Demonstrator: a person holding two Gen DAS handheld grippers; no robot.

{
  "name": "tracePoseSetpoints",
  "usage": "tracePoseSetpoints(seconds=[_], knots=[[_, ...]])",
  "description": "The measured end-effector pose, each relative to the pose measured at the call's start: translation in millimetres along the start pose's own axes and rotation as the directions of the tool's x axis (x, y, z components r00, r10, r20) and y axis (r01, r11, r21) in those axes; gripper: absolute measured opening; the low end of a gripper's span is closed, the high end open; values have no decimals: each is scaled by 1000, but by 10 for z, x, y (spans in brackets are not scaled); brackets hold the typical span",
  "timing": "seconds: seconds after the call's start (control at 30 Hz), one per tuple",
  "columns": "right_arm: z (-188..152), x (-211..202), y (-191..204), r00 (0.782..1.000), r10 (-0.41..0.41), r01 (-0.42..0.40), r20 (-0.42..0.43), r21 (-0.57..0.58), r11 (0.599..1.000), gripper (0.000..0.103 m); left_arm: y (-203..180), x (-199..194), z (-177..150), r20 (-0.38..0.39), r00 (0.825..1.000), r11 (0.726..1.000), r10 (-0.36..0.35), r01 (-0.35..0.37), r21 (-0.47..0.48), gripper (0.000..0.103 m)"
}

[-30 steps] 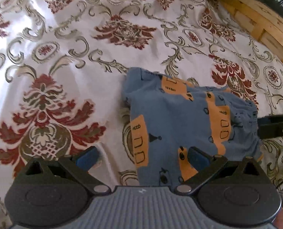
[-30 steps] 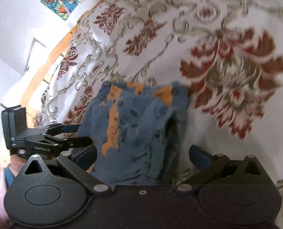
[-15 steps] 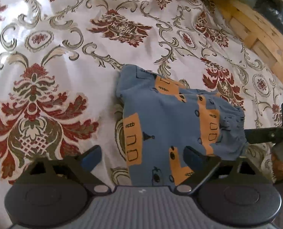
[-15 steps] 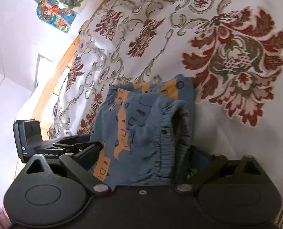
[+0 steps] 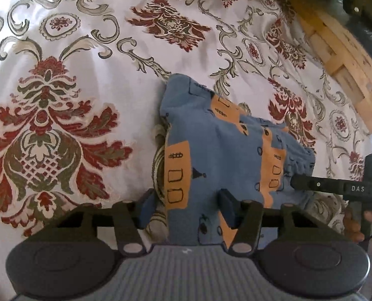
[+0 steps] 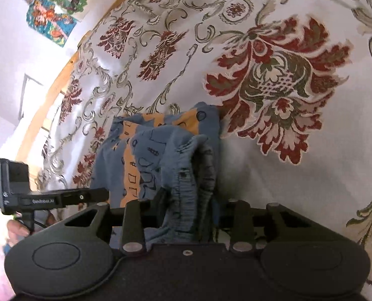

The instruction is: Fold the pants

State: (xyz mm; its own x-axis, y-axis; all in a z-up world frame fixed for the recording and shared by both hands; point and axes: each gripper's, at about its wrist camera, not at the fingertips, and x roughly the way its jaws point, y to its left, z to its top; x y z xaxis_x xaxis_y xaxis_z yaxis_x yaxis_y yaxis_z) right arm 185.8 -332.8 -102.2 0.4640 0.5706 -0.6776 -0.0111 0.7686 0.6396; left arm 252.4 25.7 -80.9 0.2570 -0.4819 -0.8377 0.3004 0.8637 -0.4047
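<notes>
The small blue pants [image 5: 223, 145] with orange patches lie folded into a bundle on the patterned bedspread [image 5: 60, 100]. My left gripper [image 5: 187, 208] has its fingers pressed in on the bundle's near edge, with fabric filling the gap. In the right wrist view the gathered waistband of the pants [image 6: 155, 150] stands up between the fingers of my right gripper [image 6: 188, 203], which is shut on it. Each gripper shows in the other's view: the right gripper [image 5: 336, 189] at the bundle's right edge, the left gripper [image 6: 55, 198] at its left edge.
The white, red and olive bedspread [image 6: 273, 75] spreads on all sides of the bundle. A wooden bed frame [image 5: 336, 50] runs along the far right edge. Colourful pictures [image 6: 53, 5] hang on the white wall beyond the bed. A hand [image 6: 15, 228] holds the left gripper.
Both grippers moved in onto the bundle and their fingers closed from wide open onto the fabric. The waistband now bunches up between the right fingers.
</notes>
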Motion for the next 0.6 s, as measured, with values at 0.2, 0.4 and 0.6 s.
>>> tracePoseSetpoints(seconds=[0.2, 0.4, 0.6], knots=[[-60, -13, 126, 998, -53, 55, 33, -70, 996, 32, -164, -41, -35, 24, 999, 997, 41, -43, 61, 38], [-98, -32, 183, 995, -71, 77, 64, -90, 993, 29, -230, -52, -36, 26, 997, 994, 67, -69, 90, 30], [-191, -48, 403, 982, -140, 165, 123, -223, 961, 25, -254, -90, -49, 43, 996, 994, 76, -79, 79, 20]])
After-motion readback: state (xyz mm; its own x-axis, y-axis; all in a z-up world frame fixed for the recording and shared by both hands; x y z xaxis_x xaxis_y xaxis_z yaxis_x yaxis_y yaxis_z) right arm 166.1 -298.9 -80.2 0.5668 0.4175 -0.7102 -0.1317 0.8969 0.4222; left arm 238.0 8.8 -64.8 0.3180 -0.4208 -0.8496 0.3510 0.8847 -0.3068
